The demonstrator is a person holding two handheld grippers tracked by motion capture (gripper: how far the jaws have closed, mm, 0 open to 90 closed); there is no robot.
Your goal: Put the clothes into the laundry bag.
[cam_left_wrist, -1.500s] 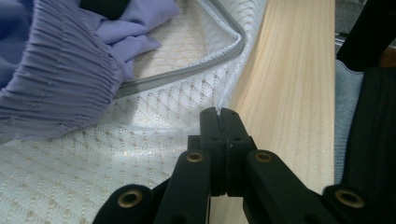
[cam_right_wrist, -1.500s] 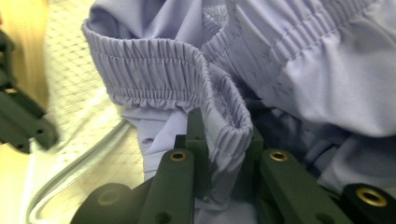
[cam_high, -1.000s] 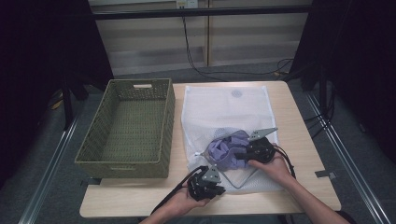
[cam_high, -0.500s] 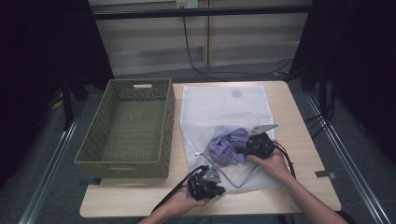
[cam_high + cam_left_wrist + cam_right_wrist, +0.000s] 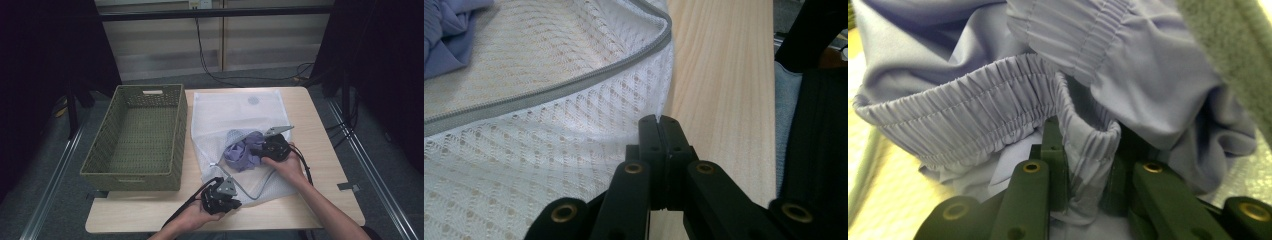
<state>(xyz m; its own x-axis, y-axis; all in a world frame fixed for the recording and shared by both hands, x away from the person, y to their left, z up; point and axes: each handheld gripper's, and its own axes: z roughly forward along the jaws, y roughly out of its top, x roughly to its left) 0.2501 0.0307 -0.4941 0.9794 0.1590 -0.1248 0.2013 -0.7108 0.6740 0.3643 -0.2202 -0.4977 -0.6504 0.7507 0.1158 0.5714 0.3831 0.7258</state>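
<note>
The crumpled lilac garment with a gathered elastic waistband point(image 5: 244, 151) lies at the mouth of the white mesh laundry bag with a grey zipper point(image 5: 235, 112), which is spread flat on the pale wooden table point(image 5: 320, 125) just right of the olive woven rectangular basket point(image 5: 137, 135). The right gripper point(image 5: 260, 150) reaches into the cloth from the right; in the right gripper view a fold of the waistband point(image 5: 1088, 150) stands between its jaws, which have just been opening, so the grip appears to be loosening rather than clamping. The left gripper point(image 5: 223, 198) has its jaws fully closed on the bag's near edge point(image 5: 651, 120), apparently pinning the mesh so the opening stays put while the garment is pushed in. Compared with a second ago, the right gripper has shifted leftward and deeper into the garment, while the left gripper keeps its place at the bag's near corner.
</note>
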